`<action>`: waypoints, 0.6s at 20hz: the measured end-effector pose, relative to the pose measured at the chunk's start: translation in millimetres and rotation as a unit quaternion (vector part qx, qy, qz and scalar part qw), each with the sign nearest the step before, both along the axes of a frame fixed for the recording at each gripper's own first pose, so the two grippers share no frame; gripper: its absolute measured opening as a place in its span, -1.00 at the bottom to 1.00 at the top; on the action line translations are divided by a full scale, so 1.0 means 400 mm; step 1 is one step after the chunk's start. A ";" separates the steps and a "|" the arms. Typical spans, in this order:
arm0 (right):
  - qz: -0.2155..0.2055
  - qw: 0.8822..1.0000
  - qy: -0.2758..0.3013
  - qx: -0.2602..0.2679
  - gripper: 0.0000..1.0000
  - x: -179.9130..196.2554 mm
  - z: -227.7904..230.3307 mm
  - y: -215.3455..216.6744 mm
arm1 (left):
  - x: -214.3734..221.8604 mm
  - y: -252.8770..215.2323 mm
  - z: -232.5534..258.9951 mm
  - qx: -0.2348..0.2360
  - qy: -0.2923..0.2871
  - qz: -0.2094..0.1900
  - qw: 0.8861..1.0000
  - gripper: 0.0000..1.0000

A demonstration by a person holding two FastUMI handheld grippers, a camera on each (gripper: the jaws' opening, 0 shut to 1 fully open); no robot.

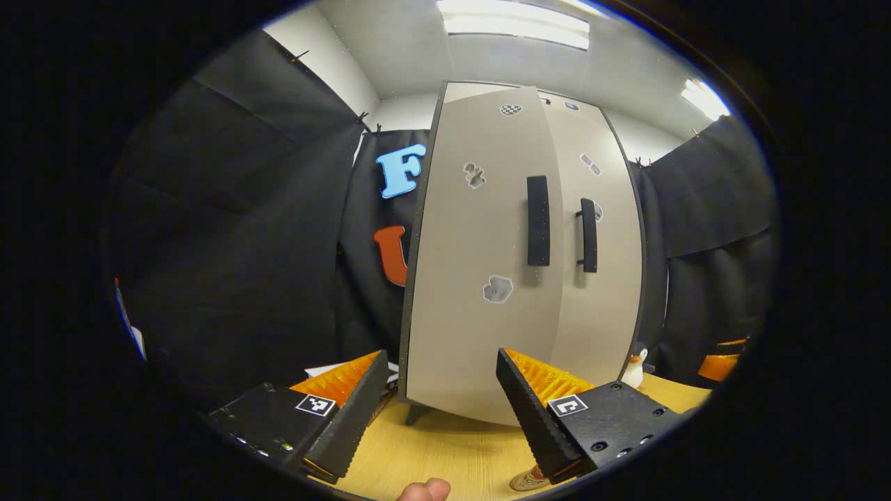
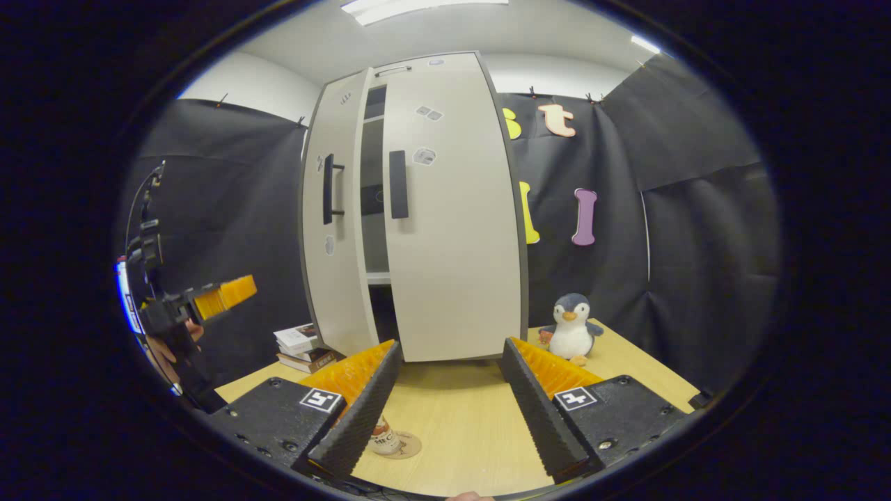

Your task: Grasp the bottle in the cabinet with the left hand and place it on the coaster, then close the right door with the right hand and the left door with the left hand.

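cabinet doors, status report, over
Left gripper and right gripper open, empty. Bottle on coaster. Cabinet doors ajar, gap between. Nothing blocking.

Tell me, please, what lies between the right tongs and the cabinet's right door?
Bare wooden tabletop in the right gripper view; nothing stands between the right tongs and the right door.

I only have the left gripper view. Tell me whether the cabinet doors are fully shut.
Observer: No. The right gripper view shows a gap between the left door and the right door, with a shelf visible inside.
Operator: Confirm the bottle placement.
Observer: The bottle stands on the coaster, on the table in front of the cabinet.
Operator: Report the right claw.
Observer: The right claw is open and empty, pointing at the right door.
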State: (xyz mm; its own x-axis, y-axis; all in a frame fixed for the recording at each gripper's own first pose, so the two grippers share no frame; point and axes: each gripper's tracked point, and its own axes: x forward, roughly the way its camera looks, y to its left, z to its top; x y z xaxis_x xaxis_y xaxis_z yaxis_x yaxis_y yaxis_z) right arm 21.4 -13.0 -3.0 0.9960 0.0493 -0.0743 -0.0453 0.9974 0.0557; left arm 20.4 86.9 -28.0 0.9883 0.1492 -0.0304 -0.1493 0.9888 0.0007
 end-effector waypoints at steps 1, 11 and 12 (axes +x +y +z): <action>0.002 1.000 0.002 -0.001 0.89 0.001 -0.004 0.005 | -0.013 -0.016 -0.021 -0.001 0.006 -0.001 1.000 0.90; 0.003 1.000 -0.001 0.001 0.92 -0.005 0.010 0.015 | -0.034 -0.066 -0.075 0.001 0.027 -0.009 1.000 0.89; 0.001 1.000 -0.003 0.003 0.92 -0.007 0.012 0.014 | -0.033 -0.070 -0.069 0.006 0.026 -0.011 1.000 0.89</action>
State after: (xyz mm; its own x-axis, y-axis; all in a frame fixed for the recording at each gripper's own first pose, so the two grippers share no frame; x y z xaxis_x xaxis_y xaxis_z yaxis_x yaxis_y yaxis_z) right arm 18.4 -7.2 1.7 0.9963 0.0526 -0.0677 -0.0485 0.9969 0.0619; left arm 7.2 58.9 -55.8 0.9883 0.1289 -0.0811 -0.1278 0.9916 0.0191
